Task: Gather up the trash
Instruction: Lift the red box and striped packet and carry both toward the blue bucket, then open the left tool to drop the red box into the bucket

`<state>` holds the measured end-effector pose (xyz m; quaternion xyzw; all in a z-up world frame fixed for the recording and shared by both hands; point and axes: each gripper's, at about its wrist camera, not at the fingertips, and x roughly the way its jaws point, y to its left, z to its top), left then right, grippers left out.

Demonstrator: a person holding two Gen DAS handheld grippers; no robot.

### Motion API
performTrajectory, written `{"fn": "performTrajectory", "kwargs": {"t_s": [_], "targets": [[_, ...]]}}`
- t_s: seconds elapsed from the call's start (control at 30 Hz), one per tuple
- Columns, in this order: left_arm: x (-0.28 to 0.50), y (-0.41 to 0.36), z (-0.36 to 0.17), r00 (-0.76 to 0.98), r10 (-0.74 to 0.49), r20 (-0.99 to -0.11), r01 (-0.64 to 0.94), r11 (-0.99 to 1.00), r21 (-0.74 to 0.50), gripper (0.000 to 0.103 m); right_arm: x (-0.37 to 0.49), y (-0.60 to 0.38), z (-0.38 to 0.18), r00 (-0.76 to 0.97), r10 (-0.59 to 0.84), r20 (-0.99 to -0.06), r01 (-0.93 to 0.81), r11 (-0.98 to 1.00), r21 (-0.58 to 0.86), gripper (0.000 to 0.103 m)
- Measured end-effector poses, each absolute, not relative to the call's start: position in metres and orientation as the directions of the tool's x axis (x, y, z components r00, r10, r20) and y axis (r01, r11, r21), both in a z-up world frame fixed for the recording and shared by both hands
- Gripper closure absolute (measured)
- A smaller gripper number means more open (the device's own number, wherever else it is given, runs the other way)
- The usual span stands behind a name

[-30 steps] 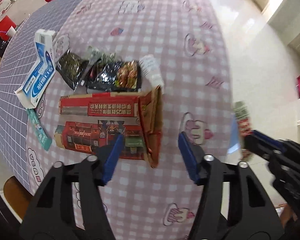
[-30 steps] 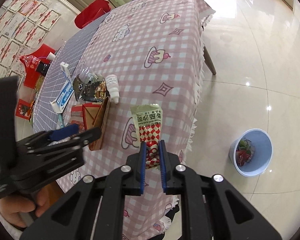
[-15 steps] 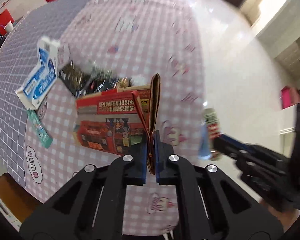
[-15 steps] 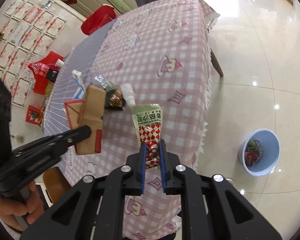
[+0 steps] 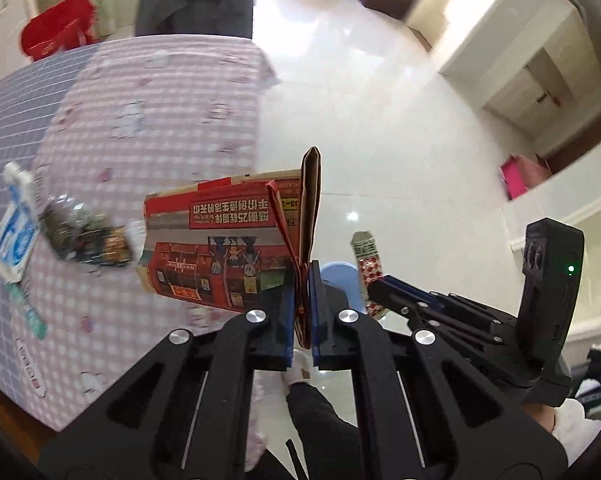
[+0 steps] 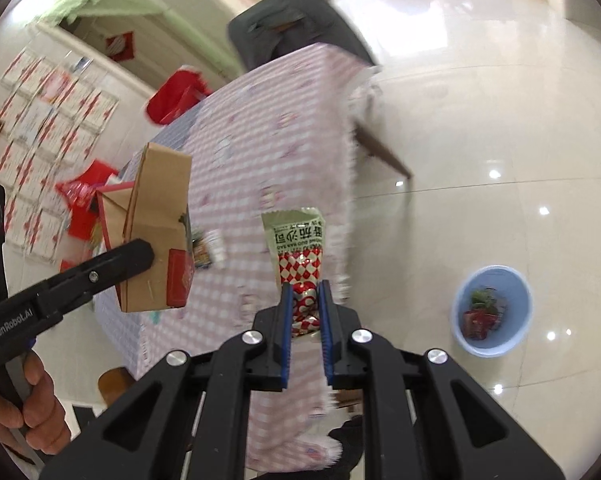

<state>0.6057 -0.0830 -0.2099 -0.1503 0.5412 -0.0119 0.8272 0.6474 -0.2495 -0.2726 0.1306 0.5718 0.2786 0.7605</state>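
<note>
The red printed carton [image 5: 220, 248] is in the air above the table [image 5: 148, 112] edge, held by one brown flap between the closed fingers of the left gripper [image 5: 301, 312]. The ketchup sachet [image 6: 298, 252] also hangs in the air, its lower end pinched in the narrow right gripper [image 6: 303, 320]. On the floor to the right stands a blue bin [image 6: 492, 312] with some wrappers inside. More trash lies on the pink checked table: dark snack wrappers [image 5: 84, 232], a blue and white box [image 5: 14, 232] and a green tube [image 5: 28, 312].
</note>
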Motion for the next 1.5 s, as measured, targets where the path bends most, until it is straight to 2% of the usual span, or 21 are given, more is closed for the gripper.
{"fn": "performTrajectory", "kwargs": {"t_s": [0.33,0.73,0.77,0.87,0.93,0.97,1.07,1.5], "targets": [[0.668,-0.204,-0.248,0.288,-0.260,-0.922,0.062,0.966,-0.253,0.097,0.660,-0.371,-0.288,0.280,0.454,-0.846,-0.114,0.891,0.440,0.091],[0.701,-0.284,-0.294,0.151,-0.294,-0.944,0.167,0.949,-0.269,0.095,0.657,-0.450,-0.308,0.305,0.391,-0.868,0.018,0.909,0.415,0.090],[0.703,-0.288,-0.296,0.143,-0.296,-0.945,0.171,0.947,-0.271,0.092,0.658,-0.451,-0.309,0.306,0.387,-0.870,0.028,0.909,0.415,0.090],[0.706,-0.295,-0.301,0.130,-0.304,-0.944,0.173,0.944,-0.280,0.089,0.658,-0.462,-0.312,0.308,0.381,-0.872,0.047,0.909,0.413,0.091],[0.710,-0.300,-0.306,0.107,-0.308,-0.945,0.164,0.943,-0.289,0.082,0.657,-0.467,-0.314,0.305,0.379,-0.874,0.060,0.908,0.415,0.090],[0.711,-0.300,-0.309,0.102,-0.306,-0.947,0.164,0.944,-0.288,0.075,0.658,-0.468,-0.315,0.303,0.378,-0.875,0.064,0.908,0.415,0.090],[0.712,-0.301,-0.310,0.105,-0.310,-0.945,0.153,0.944,-0.293,0.047,0.660,-0.470,-0.317,0.300,0.377,-0.877,0.069,0.908,0.414,0.090],[0.708,-0.285,-0.301,0.125,-0.272,-0.954,0.095,0.960,-0.261,0.045,0.667,-0.458,-0.324,0.275,0.395,-0.877,0.037,0.907,0.420,0.090]]}}
